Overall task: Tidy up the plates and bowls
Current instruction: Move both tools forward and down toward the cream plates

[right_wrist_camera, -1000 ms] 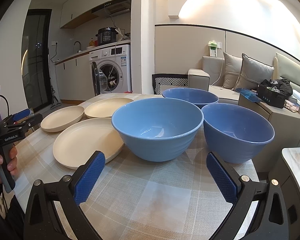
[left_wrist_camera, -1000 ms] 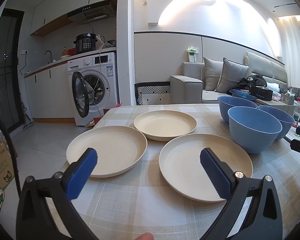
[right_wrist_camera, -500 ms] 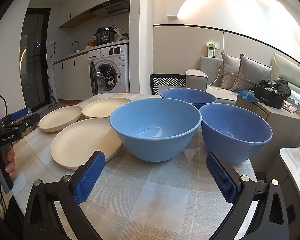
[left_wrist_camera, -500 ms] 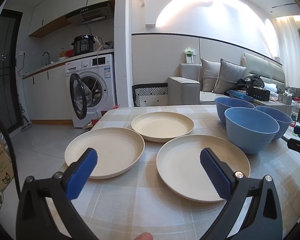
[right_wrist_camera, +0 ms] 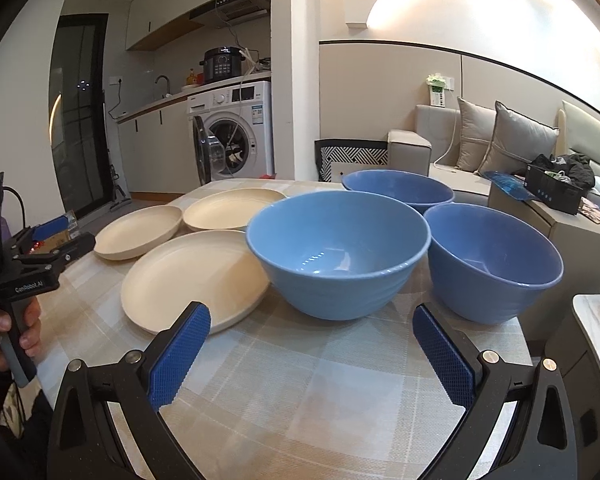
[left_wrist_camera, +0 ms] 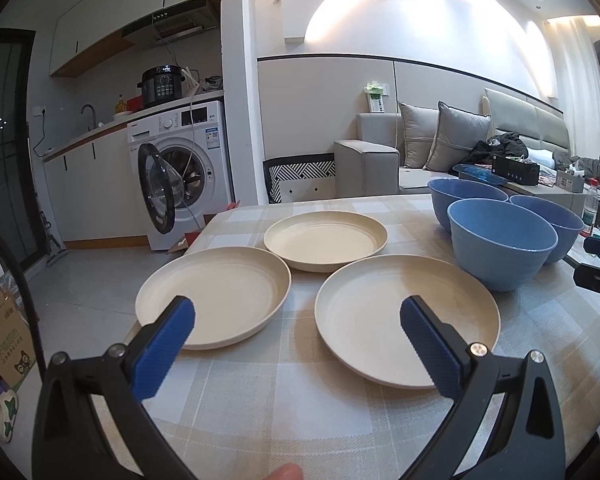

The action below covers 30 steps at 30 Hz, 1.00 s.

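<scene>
Progress: nothing stacked yet; all sorting appears left to do.
Plates: three round cream plastic plates [left_wrist_camera: 406,314] lie singly toward the table's left edge.
Bowls: three deep blue bowls [right_wrist_camera: 336,252] cluster by its right edge.
Left gripper [left_wrist_camera: 296,334]: fingers spread wide, empty, facing the plates.
Right gripper [right_wrist_camera: 312,354]: likewise spread, empty, facing the bowls.
Surface: beige checked tablecloth [right_wrist_camera: 320,384].
Room: washing machine [left_wrist_camera: 184,172], grey sofa [left_wrist_camera: 384,160].

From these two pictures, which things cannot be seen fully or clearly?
- Far blue bowl: lower part hidden by the nearest blue bowl in both views.
- Near cream plate: front rim covered by the left hand-held gripper, left wrist view.
- Washing machine label: too small to read.
</scene>
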Available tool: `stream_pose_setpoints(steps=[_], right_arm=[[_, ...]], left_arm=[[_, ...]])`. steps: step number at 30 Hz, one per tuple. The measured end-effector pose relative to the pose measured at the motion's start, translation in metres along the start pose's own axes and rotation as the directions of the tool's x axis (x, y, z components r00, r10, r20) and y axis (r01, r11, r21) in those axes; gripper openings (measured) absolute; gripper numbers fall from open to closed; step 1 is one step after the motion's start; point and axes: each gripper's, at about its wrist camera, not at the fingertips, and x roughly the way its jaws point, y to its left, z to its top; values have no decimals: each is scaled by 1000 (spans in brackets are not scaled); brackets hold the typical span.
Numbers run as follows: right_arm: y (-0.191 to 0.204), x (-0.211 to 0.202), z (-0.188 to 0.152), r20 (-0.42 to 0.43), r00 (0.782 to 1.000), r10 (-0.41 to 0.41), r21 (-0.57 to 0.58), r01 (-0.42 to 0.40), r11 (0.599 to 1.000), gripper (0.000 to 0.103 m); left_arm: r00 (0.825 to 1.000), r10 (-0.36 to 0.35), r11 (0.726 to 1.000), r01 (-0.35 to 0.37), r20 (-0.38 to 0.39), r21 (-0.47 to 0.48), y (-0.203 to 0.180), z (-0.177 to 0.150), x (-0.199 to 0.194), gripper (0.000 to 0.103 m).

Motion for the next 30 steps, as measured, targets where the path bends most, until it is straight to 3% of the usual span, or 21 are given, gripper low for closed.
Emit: stream_pose_setpoints(steps=[8, 17, 30], right_arm=[[18, -5, 26, 15, 999, 39, -36, -39, 999, 103], [43, -12, 66, 31, 992, 124, -56, -122, 991, 103], [95, 14, 119, 5, 975, 222, -107, -220, 970, 103]], left_arm=[[999, 20, 1000, -21, -45, -21, 12, 10, -1, 103], [999, 29, 998, -31, -31, -54, 32, 30, -13, 103], [996, 77, 992, -81, -40, -92, 69, 51, -20, 103]])
